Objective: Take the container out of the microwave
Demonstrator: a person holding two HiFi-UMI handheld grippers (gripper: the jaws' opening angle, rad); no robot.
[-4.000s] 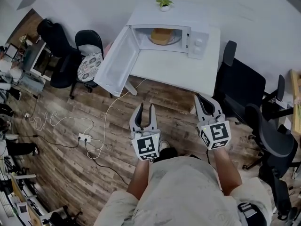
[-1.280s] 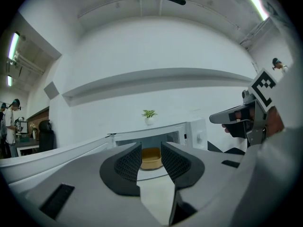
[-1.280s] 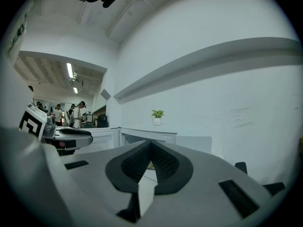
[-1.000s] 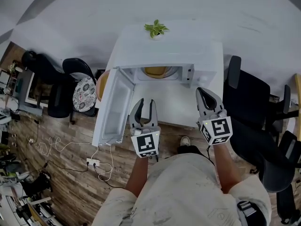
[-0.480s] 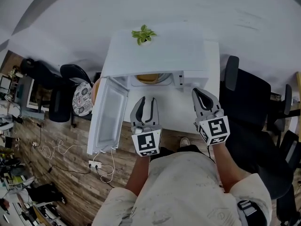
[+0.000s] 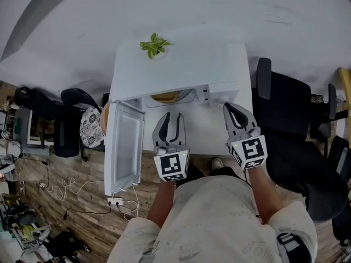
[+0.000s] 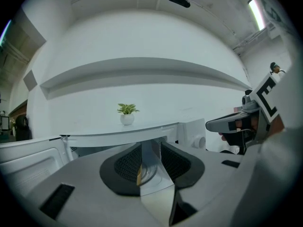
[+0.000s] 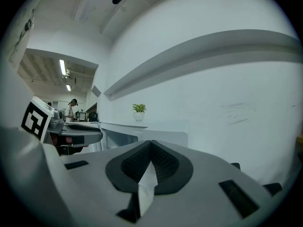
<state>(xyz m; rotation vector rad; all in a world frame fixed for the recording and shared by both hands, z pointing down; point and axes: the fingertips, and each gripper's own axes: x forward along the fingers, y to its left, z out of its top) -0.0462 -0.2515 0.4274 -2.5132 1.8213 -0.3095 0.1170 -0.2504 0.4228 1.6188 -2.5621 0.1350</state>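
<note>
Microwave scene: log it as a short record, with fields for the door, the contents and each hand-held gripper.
microwave: white, on the white table, with a small potted plant on top
door: swung wide open, on the left
container: tan, inside the cavity, not yet taken
left hand-held gripper: jaws apart, empty, in front of the opening and aimed into it
right hand-held gripper: jaws together, empty, over the table near the control panel side
</note>
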